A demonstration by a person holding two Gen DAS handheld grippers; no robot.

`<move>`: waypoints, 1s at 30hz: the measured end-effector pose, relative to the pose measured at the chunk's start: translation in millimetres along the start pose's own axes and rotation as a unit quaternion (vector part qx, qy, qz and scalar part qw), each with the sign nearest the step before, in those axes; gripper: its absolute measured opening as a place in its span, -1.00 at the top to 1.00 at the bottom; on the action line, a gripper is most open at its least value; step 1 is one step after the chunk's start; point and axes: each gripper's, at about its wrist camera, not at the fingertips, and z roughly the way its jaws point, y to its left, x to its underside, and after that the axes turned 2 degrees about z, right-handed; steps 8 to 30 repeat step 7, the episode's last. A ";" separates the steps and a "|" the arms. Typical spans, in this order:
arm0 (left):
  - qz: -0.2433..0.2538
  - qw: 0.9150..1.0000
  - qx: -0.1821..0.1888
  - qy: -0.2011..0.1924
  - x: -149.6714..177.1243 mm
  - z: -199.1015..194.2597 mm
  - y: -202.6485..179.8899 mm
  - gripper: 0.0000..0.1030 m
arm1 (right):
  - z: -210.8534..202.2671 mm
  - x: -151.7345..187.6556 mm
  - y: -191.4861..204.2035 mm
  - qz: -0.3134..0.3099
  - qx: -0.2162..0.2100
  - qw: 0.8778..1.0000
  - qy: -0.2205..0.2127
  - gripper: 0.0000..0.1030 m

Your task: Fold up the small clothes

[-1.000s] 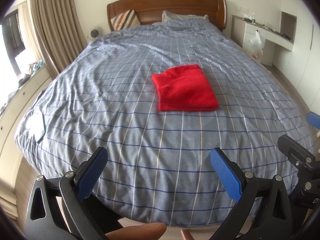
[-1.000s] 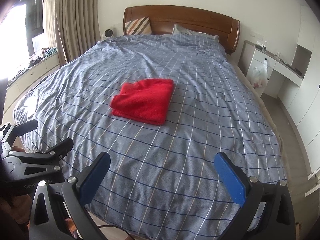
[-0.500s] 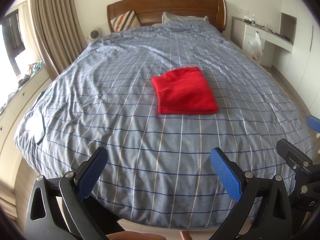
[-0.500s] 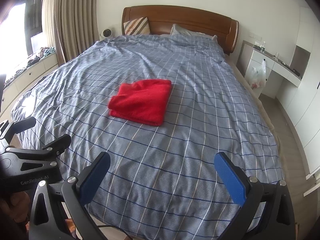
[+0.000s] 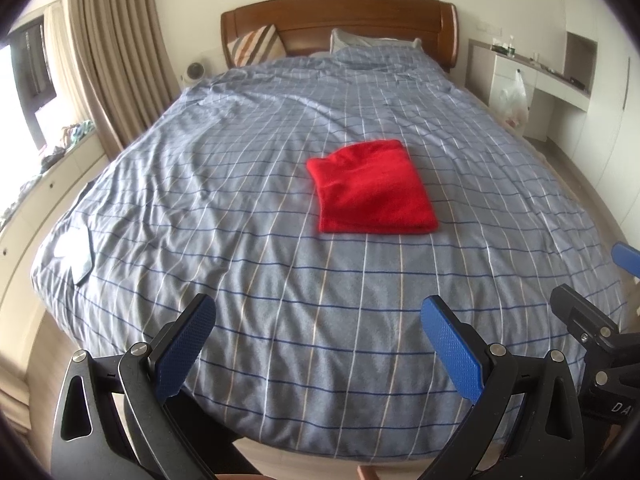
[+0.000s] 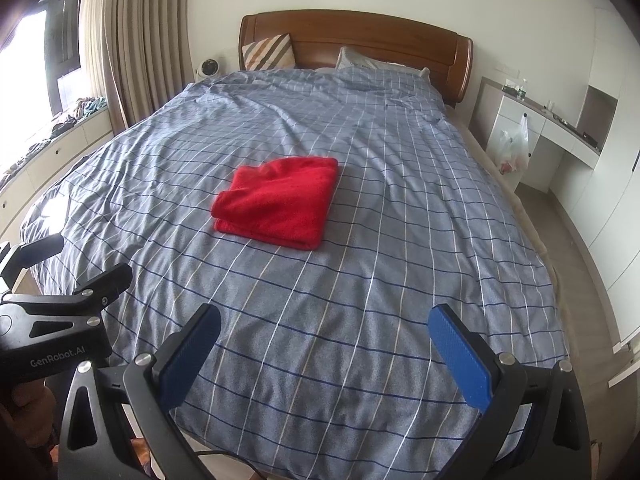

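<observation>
A red cloth [image 5: 372,188] lies folded into a neat rectangle in the middle of the blue checked bedspread [image 5: 248,184]; the right wrist view shows the same red cloth [image 6: 280,206] left of centre. My left gripper [image 5: 316,320] hangs open over the foot of the bed, well short of the cloth, with nothing between its blue pads. My right gripper [image 6: 324,330] is open too, also back at the foot end and empty. Each gripper's black frame shows at the edge of the other's view.
A wooden headboard [image 5: 340,20] with pillows closes the far end. Curtains [image 5: 116,60] and a low cabinet with clothes stand at the left. A white desk [image 6: 552,132] with a plastic bag [image 6: 514,148] hanging on it is at the right. Floor runs along the bed's right side.
Both grippers have drawn back a little from the bed, so the cloth looks slightly farther away. The cloth itself has not moved and both grippers stay open.
</observation>
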 end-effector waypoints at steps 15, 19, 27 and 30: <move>0.009 1.000 -0.003 -0.009 1.6 -2.4 -1.1 -0.99 | 0.8 0.9 -0.1 0.002 -0.003 1.000 0.001 -0.99; 0.009 1.000 -0.003 -0.009 1.6 -2.4 -1.1 -0.99 | 0.8 0.9 -0.1 0.002 -0.003 1.000 0.001 -0.99; 0.009 1.000 -0.003 -0.009 1.6 -2.4 -1.1 -0.99 | 0.8 0.9 -0.1 0.002 -0.003 1.000 0.001 -0.99; 0.009 1.000 -0.003 -0.009 1.6 -2.4 -1.1 -0.99 | 0.8 0.9 -0.1 0.002 -0.003 1.000 0.001 -0.99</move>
